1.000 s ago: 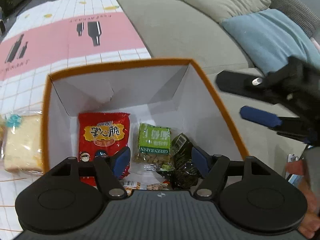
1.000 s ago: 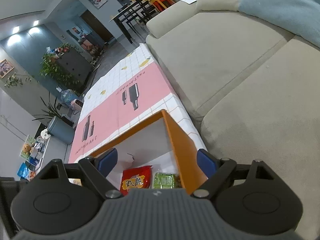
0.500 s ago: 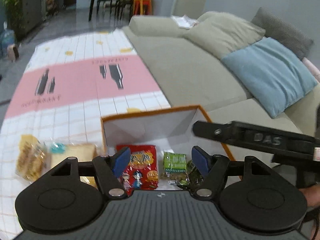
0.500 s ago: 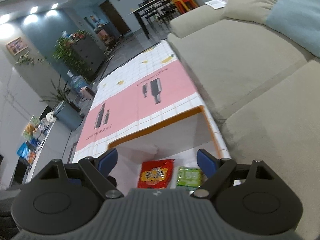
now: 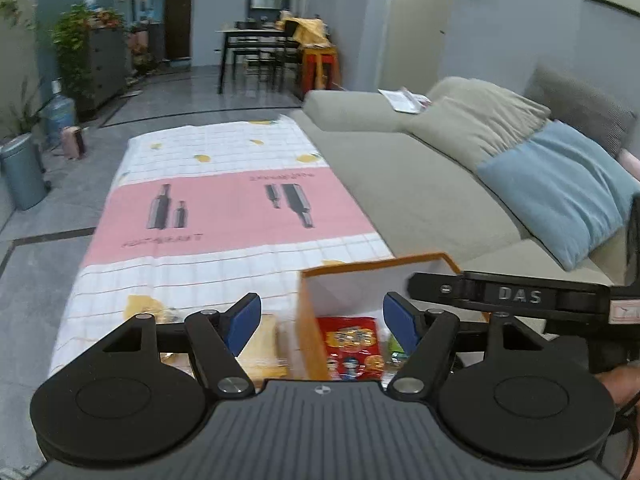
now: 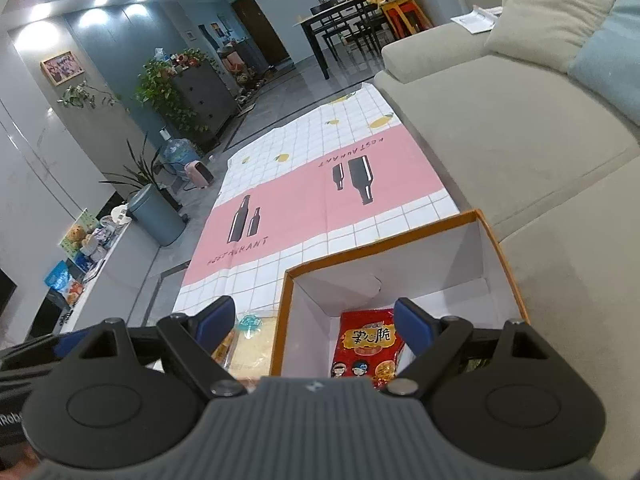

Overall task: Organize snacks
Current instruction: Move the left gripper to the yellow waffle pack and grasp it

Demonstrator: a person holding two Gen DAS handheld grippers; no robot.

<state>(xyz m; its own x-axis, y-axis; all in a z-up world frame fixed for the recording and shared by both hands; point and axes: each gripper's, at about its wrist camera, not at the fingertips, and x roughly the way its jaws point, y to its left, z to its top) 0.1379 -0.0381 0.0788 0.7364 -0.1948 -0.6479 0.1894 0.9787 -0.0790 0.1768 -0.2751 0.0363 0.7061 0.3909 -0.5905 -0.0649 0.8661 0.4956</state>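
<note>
Showing bread pack (image 6: 256, 344) sharply, right wrist only

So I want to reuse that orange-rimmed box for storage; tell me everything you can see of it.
The box is an open-topped rectangular carton, orange outside and along the rim, plain white inside, and looks like cardboard. It sits upright on the checked cloth, hard by the sofa. A red snack packet lies flat on its floor beside a green packet. Wrapped bread lies just outside its left wall.
</note>
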